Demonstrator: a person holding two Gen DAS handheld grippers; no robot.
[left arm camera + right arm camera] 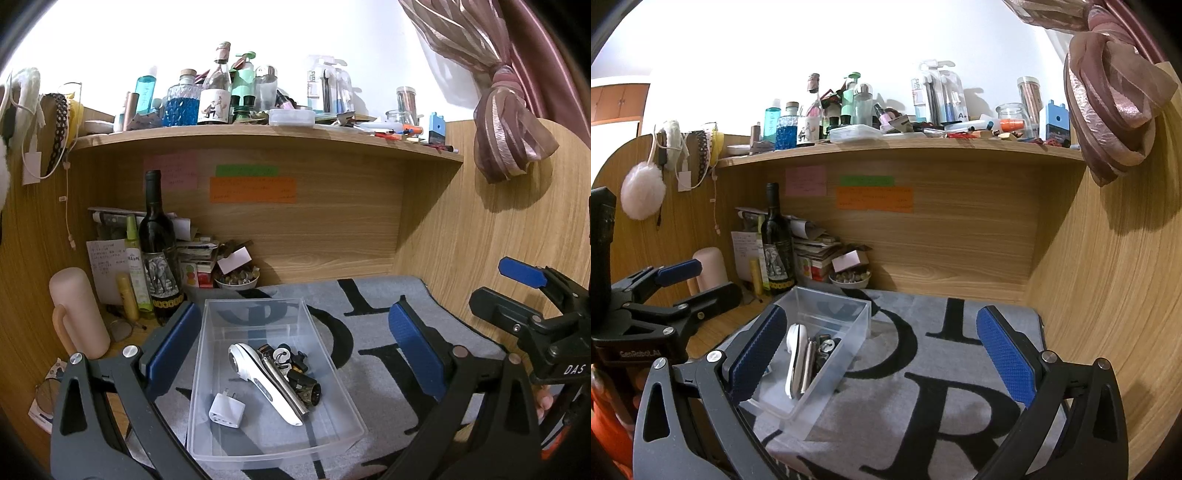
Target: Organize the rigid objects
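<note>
Fingers (pixel 173 343) apart, straddling bin (pixel 207 369).

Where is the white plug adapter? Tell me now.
In the left wrist view, the white plug adapter lies in the clear plastic bin, near its front left corner, beside the white handheld device.

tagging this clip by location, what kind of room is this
Likely a bedroom or dorm desk nook: a wooden shelf crowded with toiletry bottles, sticky notes on the back panel, a tied-back curtain at the side.
</note>
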